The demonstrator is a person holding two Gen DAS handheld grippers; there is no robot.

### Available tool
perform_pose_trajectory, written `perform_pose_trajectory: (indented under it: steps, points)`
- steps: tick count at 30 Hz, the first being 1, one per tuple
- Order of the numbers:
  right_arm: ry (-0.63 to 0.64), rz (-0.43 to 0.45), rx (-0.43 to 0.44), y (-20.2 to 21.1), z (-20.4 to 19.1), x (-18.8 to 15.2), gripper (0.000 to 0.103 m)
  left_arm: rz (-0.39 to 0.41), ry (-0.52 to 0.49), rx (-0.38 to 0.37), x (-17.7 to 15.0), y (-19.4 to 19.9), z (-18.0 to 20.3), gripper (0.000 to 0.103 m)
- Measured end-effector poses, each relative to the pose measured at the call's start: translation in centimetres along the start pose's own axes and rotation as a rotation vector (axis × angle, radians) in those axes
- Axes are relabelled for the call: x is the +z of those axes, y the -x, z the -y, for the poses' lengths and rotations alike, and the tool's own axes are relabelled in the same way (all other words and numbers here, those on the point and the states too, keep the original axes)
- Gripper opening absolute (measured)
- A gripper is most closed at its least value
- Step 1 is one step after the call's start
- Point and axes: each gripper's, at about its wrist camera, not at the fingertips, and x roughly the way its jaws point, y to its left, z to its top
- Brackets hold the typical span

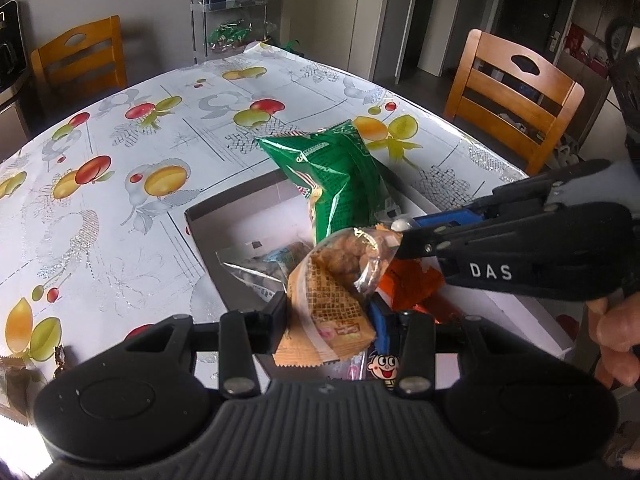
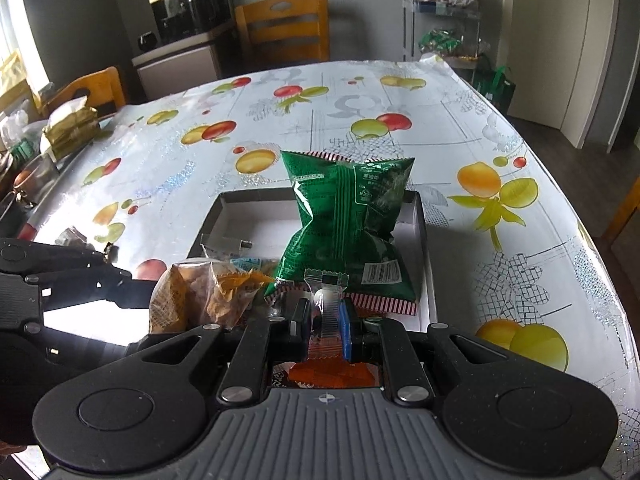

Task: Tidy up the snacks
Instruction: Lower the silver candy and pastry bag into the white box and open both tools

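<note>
Left gripper (image 1: 330, 316) clamped on orange snack packet (image 1: 326, 304) above white box (image 2: 420, 216), right gripper (image 2: 325, 316) closed on green bag (image 2: 348, 220) bottom seam, bag upright in box on fruit-print tablecloth (image 2: 200, 152).

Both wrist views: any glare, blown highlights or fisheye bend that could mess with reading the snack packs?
Left wrist view: straight table edges bow hard, the green bag carries bright specular streaks, the corner at bottom left is blown white. Right wrist view: the window at left is overexposed, the green bag glints on its creases, the clear wrapper in the right tongs is hard to read.
</note>
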Motion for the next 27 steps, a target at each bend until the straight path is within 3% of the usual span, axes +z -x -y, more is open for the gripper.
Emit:
perform_pose_trajectory:
  steps: [11, 14, 18, 27]
  points:
    - [-0.003, -0.028, -0.018, -0.7, -0.2, 0.2, 0.019, -0.01, -0.021, 0.0, 0.1, -0.2, -0.1, 0.048]
    - [-0.005, -0.028, -0.022, -0.6, -0.2, 0.1, 0.02, 0.005, -0.034, 0.001, 0.1, 0.1, 0.1, 0.064]
    - [-0.006, -0.02, -0.025, -0.4, -0.2, 0.2, 0.022, 0.025, -0.06, 0.015, 0.2, 0.6, 0.5, 0.073]
    - [-0.018, 0.012, -0.036, 0.4, -0.2, 0.5, 0.032, 0.049, -0.051, 0.024, 0.1, 1.8, 0.5, 0.074]
